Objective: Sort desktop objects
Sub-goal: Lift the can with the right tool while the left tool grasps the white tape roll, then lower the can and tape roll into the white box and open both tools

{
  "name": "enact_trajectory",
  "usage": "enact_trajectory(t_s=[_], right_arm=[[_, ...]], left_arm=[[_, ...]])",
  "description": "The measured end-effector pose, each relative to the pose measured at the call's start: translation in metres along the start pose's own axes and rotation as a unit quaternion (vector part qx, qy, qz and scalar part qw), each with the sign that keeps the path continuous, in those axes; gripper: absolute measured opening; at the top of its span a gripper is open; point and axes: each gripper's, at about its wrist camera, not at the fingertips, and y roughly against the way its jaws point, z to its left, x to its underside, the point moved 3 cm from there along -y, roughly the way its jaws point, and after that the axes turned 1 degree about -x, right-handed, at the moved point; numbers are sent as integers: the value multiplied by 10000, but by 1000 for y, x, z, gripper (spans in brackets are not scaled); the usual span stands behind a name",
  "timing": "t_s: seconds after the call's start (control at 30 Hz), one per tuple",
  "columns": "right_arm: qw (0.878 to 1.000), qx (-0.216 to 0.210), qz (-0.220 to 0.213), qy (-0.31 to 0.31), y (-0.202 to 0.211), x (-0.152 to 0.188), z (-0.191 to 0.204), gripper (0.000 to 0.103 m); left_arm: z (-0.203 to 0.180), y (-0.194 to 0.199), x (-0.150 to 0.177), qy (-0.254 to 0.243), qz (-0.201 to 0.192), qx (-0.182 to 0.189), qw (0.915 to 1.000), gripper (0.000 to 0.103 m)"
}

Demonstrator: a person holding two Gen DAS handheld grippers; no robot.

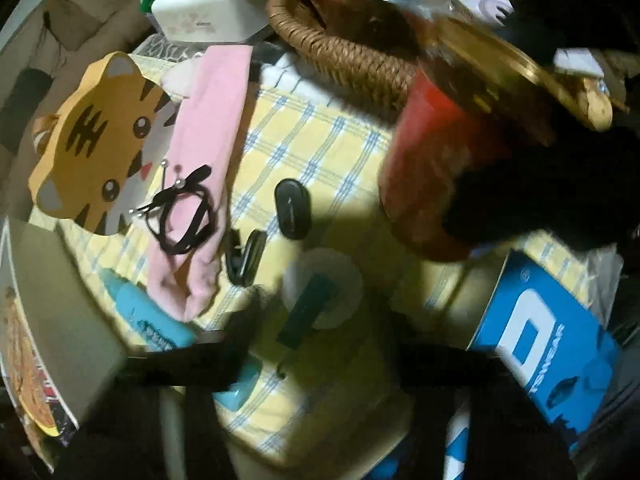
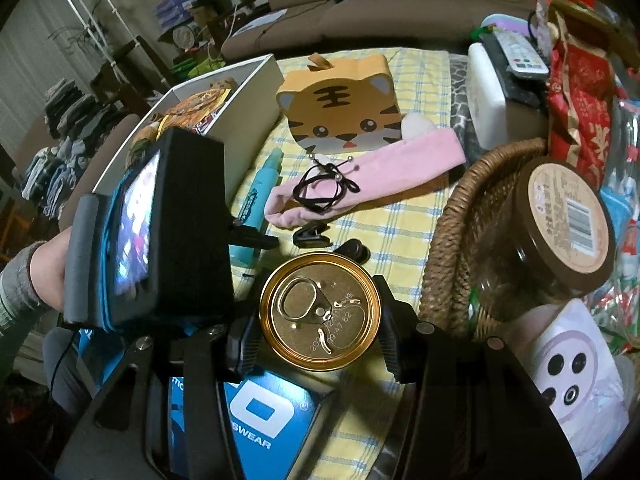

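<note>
Right gripper (image 2: 320,326) was clamped on a red can (image 2: 320,322), one finger pressed to each side of its gold pull-tab lid, which faced the right wrist camera. Printed digits on the lid were only partly legible. In the left wrist view the same can (image 1: 424,168) hung tilted above the yellow checked cloth (image 1: 320,140), its red wall blurred, just beside the wicker basket (image 1: 340,56).

Left gripper (image 1: 312,356) showed only as dark blurred fingers at the bottom of its own view; I could not tell how far apart they stood, and nothing sat plainly between them. From the right wrist view, the left hand (image 2: 48,276) held that tool's black body left of the can.

Open cloth lay between the can and the tiger-face box (image 2: 340,116). A pink cloth strip (image 2: 368,172) carried a black hair tie (image 2: 324,188). Two small black clips (image 2: 312,236) rested on the cloth near the can. A teal tube (image 2: 260,208) lay along the white box (image 2: 244,108) at the left edge. The basket (image 2: 452,248) crowded the right side, holding a brown-lidded jar (image 2: 568,220) with a barcode label.

Under the right gripper sat a blue box (image 2: 264,420) with white letters ending "SWEAR".
</note>
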Motion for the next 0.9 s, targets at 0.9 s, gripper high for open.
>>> enact_trajectory(t_s=[0.9], right_arm=[[9982, -108, -469, 363, 62, -28, 90, 47]], left_arm=[[84, 145, 107, 2436, -1784, 436, 9523, 11]])
